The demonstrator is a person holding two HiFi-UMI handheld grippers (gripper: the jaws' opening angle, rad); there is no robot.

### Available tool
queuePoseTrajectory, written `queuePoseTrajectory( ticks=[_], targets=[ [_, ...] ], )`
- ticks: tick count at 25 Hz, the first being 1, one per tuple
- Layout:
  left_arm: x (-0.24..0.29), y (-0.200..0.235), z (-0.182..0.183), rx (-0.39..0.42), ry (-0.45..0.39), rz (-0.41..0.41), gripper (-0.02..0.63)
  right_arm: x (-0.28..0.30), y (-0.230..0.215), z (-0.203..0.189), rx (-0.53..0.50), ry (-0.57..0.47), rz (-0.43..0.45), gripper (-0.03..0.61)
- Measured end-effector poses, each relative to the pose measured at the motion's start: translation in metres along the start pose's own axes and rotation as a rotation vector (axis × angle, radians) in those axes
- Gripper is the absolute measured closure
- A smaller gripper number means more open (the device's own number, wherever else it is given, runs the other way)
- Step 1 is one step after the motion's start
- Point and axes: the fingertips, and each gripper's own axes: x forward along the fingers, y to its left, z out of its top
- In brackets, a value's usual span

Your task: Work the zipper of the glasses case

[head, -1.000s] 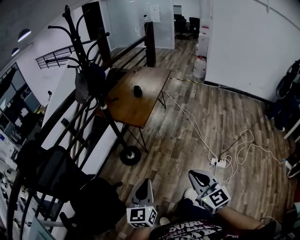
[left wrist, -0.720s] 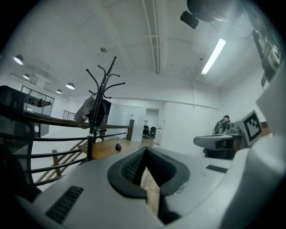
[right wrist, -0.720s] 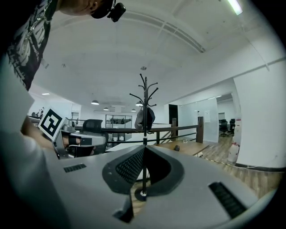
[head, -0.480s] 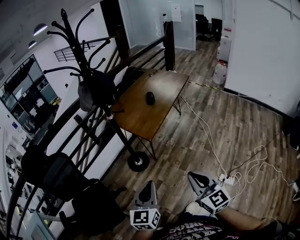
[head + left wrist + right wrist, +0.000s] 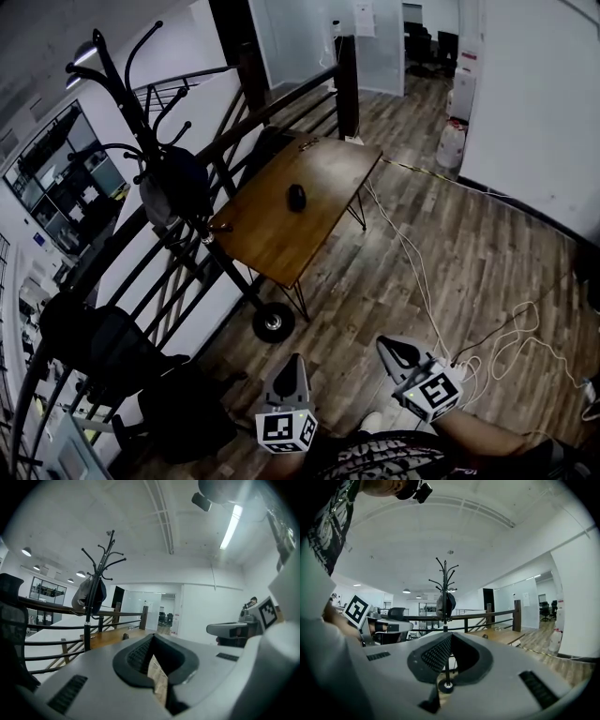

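Head view: the glasses case (image 5: 296,197) lies on the wooden worktop (image 5: 323,169), well apart from both tools. The left hand-held gripper (image 5: 292,362) and right hand-held gripper (image 5: 390,347) are low in frame, over the floor. Vs a sec ago, worktop + case sit a bit lower and further right (the coat rack (image 5: 174,178) stands just beside).

Left gripper view: jaws clenched, nothing btwn them, case far ahead.

Right gripper view: jaws clenched too, empty.
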Motion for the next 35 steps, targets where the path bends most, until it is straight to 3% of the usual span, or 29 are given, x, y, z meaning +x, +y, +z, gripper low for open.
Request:
queuePoseTrajectory(
  ticks=[16, 35],
  targets=[
    [0.052, -0.017, -0.003, 0.014, 0.043, -0.051, 0.609, 0.007, -0.044, -0.017, 0.067, 0.024, -0.025, 0.588],
    [0.212, 0.033, 0.013, -0.020, 0.066, -0.194, 0.608, 0.127, -0.131, -0.001, 0.043, 0.071, -0.127, 0.588]
  ],
)
